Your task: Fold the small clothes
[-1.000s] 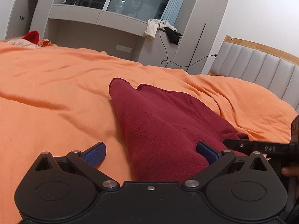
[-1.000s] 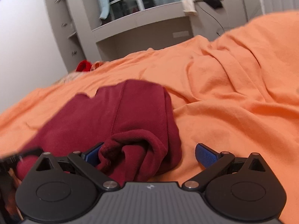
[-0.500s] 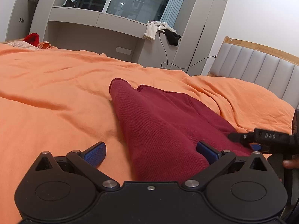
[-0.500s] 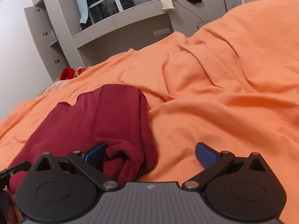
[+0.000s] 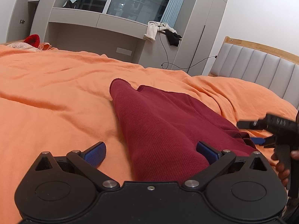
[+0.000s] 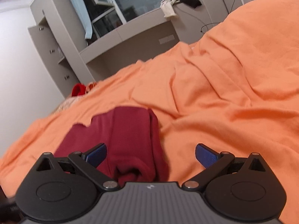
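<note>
Left wrist view: my left gripper [image 5: 151,154] hovers low over the bed, its blue-padded fingers [image 5: 95,154] spread wide and gripping nothing. A dark red knit garment [image 5: 164,127], folded into a long strip, lies on the orange bedsheet [image 5: 56,97] and runs from between the fingers away toward the middle of the bed; the right pad lies against the cloth's near edge while the left pad sits over bare sheet. At the right edge my right gripper [image 5: 261,140] comes in blurred beside the garment's right corner, a hand [image 5: 284,166] wrapped round its handle. Behind the bed stand a grey padded headboard [image 5: 261,67] and a grey built-in desk unit [image 5: 97,29] under a dark window.

Right wrist view: my right gripper [image 6: 151,155] is likewise wide apart and empty. The same red garment [image 6: 130,136] lies bunched at its near end between the fingers, closer to the left pad, on the rumpled orange bedsheet [image 6: 224,93]. The picture is slightly blurred. A bright red item [image 6: 78,90] sits at the bed's far edge.
</note>
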A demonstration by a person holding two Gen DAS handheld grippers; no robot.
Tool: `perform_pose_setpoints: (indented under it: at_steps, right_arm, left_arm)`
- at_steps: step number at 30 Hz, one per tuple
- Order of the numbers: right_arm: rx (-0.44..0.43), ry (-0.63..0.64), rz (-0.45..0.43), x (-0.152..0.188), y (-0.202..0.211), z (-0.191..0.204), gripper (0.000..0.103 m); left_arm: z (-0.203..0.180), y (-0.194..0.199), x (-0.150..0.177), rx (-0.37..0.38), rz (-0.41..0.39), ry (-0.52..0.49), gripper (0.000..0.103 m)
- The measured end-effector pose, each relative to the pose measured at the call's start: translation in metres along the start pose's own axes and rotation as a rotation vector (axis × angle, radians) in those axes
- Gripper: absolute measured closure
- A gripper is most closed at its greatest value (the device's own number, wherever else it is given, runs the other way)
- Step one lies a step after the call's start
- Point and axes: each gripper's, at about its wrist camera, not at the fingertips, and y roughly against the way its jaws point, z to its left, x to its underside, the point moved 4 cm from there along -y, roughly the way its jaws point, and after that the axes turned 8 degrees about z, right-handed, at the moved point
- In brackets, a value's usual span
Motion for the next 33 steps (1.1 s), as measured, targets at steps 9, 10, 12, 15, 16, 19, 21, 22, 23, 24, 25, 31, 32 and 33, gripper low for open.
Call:
perform_pose_setpoints:
  at_steps: [9, 10, 12, 15, 16, 19, 21, 22, 23, 24, 25, 31, 32, 33]
  right_arm:
    - [-0.021, -0.067, 0.005, -0.002, -0.028, 0.002, 0.0]
    - [-0.025, -0.069, 0.003, -0.001, -0.03, 0.003, 0.0]
    - [-0.036, -0.059, -0.004, 0.0, -0.034, 0.007, 0.001]
    - [-0.023, -0.018, -0.003, 0.002, -0.037, 0.014, 0.013]
    - [-0.012, -0.005, 0.0, 0.004, -0.039, 0.016, 0.019]
    - [0.013, 0.034, 0.013, 0.01, -0.043, 0.02, 0.028]
    - [0.027, 0.061, 0.007, 0.013, -0.043, 0.023, 0.029]
    - [0.029, 0.069, 0.006, 0.013, -0.042, 0.023, 0.03]
    - [0.03, 0.072, 0.005, 0.013, -0.042, 0.024, 0.03]
    - [0.029, 0.071, 0.005, 0.013, -0.042, 0.023, 0.03]
    - [0.028, 0.07, 0.006, 0.013, -0.042, 0.023, 0.03]
    - [0.025, 0.062, 0.009, 0.015, -0.043, 0.021, 0.029]
    - [0.026, 0.062, 0.009, 0.014, -0.043, 0.021, 0.029]
    - [0.026, 0.063, 0.009, 0.014, -0.043, 0.022, 0.029]
  left_arm:
    - [0.0, 0.001, -0.001, -0.005, -0.001, -0.002, 0.0]
    - [0.001, 0.001, -0.001, -0.007, 0.0, -0.002, 0.0]
    - [0.0, 0.001, -0.001, -0.009, -0.002, -0.002, 0.0]
    - [0.0, 0.001, -0.001, -0.01, -0.002, -0.004, 0.0]
    - [0.0, 0.001, -0.001, -0.01, -0.002, -0.004, 0.0]
    - [0.0, 0.001, -0.001, -0.01, -0.002, -0.005, 0.0]
    - [-0.001, 0.001, -0.001, -0.012, -0.003, -0.006, 0.0]
    - [-0.001, 0.001, -0.001, -0.013, -0.003, -0.006, 0.0]
    - [0.0, 0.001, -0.001, -0.014, -0.003, -0.007, 0.0]
    - [0.0, 0.001, -0.001, -0.013, -0.003, -0.007, 0.0]
    - [0.001, 0.002, -0.001, -0.013, -0.003, -0.007, 0.0]
    - [0.0, 0.002, -0.001, -0.013, -0.004, -0.008, 0.0]
    - [0.0, 0.002, -0.001, -0.013, -0.004, -0.008, 0.0]
    - [0.0, 0.002, -0.001, -0.013, -0.004, -0.008, 0.0]
